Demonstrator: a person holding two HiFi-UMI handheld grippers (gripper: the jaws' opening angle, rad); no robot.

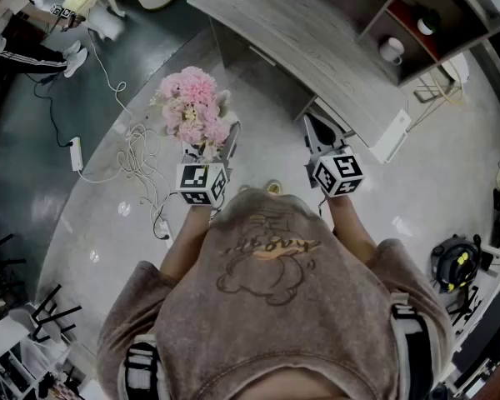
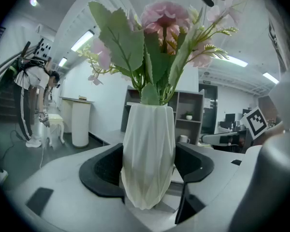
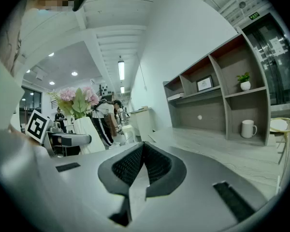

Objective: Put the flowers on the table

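A bunch of pink flowers (image 1: 193,107) with green leaves stands in a white ribbed vase (image 2: 149,153). My left gripper (image 2: 147,166) is shut on the vase's body and carries it upright above the floor. In the head view the left gripper (image 1: 223,144) sits under the blooms, short of the long grey wooden table (image 1: 300,40). My right gripper (image 1: 315,133) hangs beside it near the table's front edge. In the right gripper view the right gripper (image 3: 142,149) is shut with nothing between its pads. That view also shows the flowers (image 3: 79,98) to its left and the table (image 3: 222,153) ahead.
A shelf unit behind the table holds a white mug (image 1: 392,50) and a small potted plant (image 3: 244,81). White cables and a power strip (image 1: 76,152) lie on the floor at left. A person (image 1: 17,48) stands near a white chair (image 1: 96,7).
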